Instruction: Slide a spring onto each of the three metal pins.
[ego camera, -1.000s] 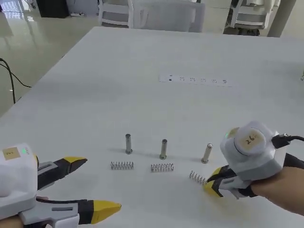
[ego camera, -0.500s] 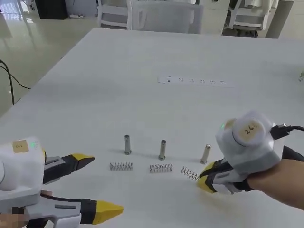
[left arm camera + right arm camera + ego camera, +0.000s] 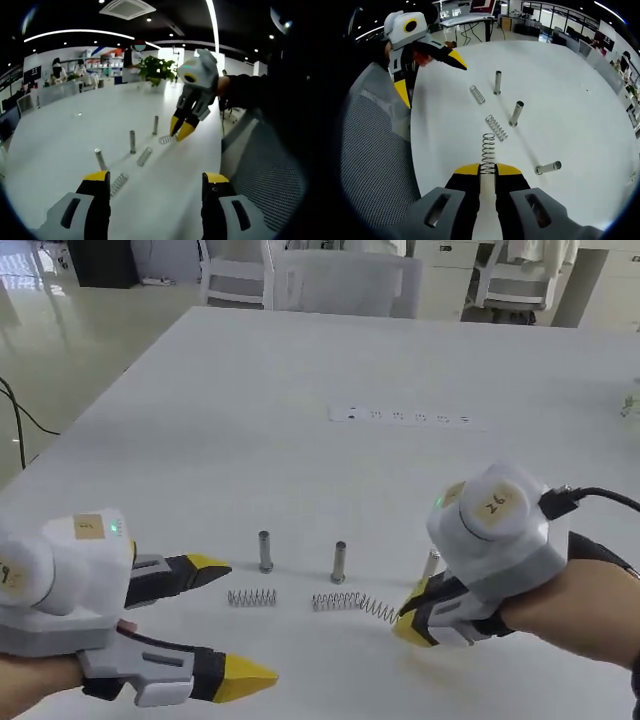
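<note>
A wide white table [image 3: 300, 440] is shown in a bright open-plan office. A glossy floor [image 3: 80, 310] lies to its left and white chairs [image 3: 345, 280] are drawn up at its far end. A white power strip [image 3: 410, 418] lies flat past the middle of the table. In the left gripper view a potted plant [image 3: 157, 70] is seen at one end.

Three metal pins [image 3: 339, 562] stand upright in a row near the front edge. The rightmost is partly hidden behind the body of the right gripper. Two loose springs [image 3: 251, 597] lie on the table just in front of the left and middle pins, touching neither.

The right claw [image 3: 410, 625] is clamped tight on one end of a third spring [image 3: 378, 608]. This spring juts out from the yellow tips, and its free end is just beside the end of the middle loose spring. The left claw [image 3: 228, 620] is spread wide apart with nothing between its yellow tips. It is held low over the table to the left of the pins, well apart from them.

A round sticker [image 3: 495, 505] on the right gripper is marked "26". A small tan sticker [image 3: 88, 527] on the left gripper carries writing too small to be read.
</note>
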{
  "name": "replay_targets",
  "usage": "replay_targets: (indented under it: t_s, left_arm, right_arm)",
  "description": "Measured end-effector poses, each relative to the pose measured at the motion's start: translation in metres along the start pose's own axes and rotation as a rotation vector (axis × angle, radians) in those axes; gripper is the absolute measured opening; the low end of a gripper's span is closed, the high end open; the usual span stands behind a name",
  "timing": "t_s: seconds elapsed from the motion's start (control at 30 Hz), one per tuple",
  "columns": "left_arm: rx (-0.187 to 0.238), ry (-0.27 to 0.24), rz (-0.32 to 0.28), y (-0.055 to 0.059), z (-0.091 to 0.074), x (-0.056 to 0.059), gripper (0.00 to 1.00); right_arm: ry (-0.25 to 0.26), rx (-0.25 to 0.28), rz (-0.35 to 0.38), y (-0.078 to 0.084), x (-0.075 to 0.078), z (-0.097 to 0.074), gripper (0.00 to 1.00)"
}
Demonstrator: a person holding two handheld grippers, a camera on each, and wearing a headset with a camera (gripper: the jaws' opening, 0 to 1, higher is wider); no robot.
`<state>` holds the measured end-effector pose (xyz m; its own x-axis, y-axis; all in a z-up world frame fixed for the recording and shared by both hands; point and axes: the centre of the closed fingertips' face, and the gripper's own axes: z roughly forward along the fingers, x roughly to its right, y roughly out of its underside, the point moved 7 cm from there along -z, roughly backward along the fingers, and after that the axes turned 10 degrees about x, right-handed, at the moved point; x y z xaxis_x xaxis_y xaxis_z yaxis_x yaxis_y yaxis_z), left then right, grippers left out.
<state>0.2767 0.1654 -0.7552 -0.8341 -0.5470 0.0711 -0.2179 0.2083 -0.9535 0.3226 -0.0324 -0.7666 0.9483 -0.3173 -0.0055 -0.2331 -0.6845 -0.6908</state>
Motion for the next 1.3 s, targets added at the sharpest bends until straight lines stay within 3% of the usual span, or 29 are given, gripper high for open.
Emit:
replay_targets:
  t_s: [0.2, 0.5, 0.87, 1.3]
  left_arm:
    - [-0.017, 0.072, 0.025, -0.007, 0.013, 0.006, 0.65]
    - [-0.033, 0.136, 0.038, -0.014, 0.025, 0.013, 0.56]
    - [-0.062, 0.179, 0.082, -0.016, 0.041, 0.015, 0.49]
    - [-0.051, 0.190, 0.109, -0.011, 0.044, 0.015, 0.34]
  right_arm:
    - [-0.016, -0.003, -0.027, -0.008, -0.004, 0.001, 0.08]
    - [-0.038, -0.004, -0.056, -0.014, -0.010, 0.002, 0.08]
    - [-0.075, 0.003, -0.097, -0.024, -0.019, 0.003, 0.08]
    - [-0.132, 0.004, -0.141, -0.031, -0.032, 0.007, 0.08]
